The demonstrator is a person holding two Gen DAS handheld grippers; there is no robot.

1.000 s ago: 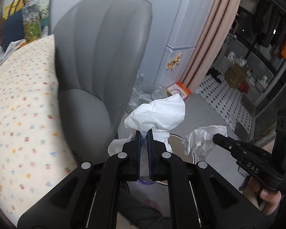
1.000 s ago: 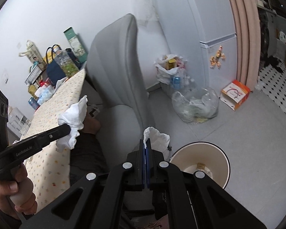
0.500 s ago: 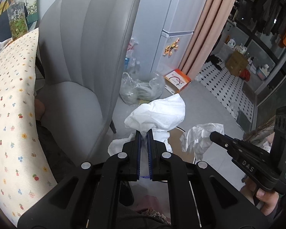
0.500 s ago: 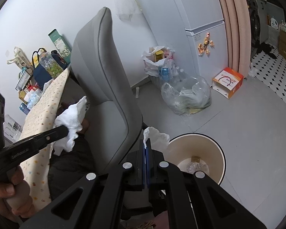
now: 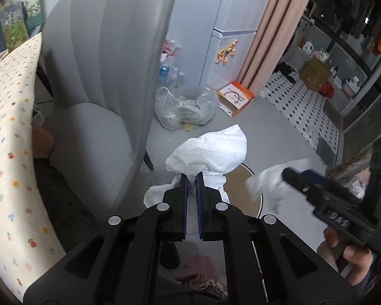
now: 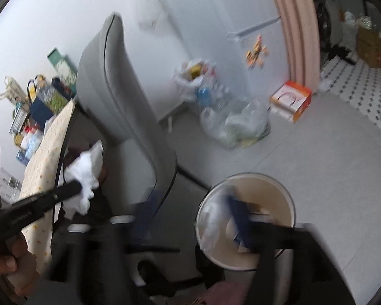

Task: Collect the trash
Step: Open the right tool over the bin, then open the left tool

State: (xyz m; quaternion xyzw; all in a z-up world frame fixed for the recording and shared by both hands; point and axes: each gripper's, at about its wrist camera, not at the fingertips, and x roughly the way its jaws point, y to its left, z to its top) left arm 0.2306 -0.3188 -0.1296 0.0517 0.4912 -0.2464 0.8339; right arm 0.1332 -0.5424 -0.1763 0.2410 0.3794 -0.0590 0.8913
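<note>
While the left hand-held gripper (image 5: 192, 178) stays clenched on a crumpled white tissue (image 5: 210, 150) above the floor beside a grey chair (image 5: 101, 76), the right hand-held gripper (image 6: 190, 203) hangs over a round cream waste bin (image 6: 289, 206) standing on the floor, its jaws opening; a second white tissue (image 6: 210, 218), blurred, sits between the parted fingers over the bin's mouth, and whether the pads touch it cannot be told. A clear plastic bag (image 5: 185, 109) of rubbish and an orange-and-white box (image 5: 236, 97) lie on the floor near the white fridge (image 5: 228, 38)
</note>
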